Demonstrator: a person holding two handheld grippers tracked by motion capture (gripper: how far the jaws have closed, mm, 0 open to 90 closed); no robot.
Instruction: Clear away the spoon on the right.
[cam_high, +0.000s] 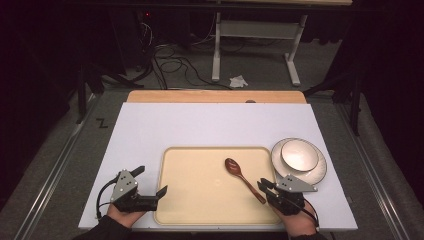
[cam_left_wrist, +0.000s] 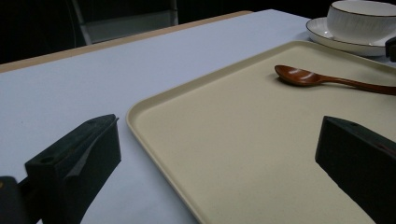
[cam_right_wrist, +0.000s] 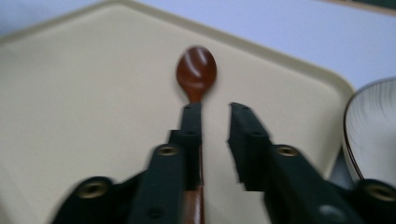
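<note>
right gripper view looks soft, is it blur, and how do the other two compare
Right gripper view: smeared throughout, the tongs and spoon soft-edged. Left gripper view: sharper, glare streaks on the spoon bowl. High view: table evenly lit, surroundings dark.

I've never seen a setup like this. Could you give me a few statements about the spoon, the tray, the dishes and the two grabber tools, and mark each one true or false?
1. The wooden spoon lies on the cream tray. True.
2. The bowl sits on the tray. False: it rests on a plate on the white table top, beside the tray's right edge.
3. The right gripper has its jaws apart, over the spoon's handle. True.
4. The left gripper is clamped on the spoon. False: its jaws are wide open at the tray's left edge, holding nothing.
5. The spoon's bowl end points toward the person. False: it points away; the handle runs back toward the right gripper.
</note>
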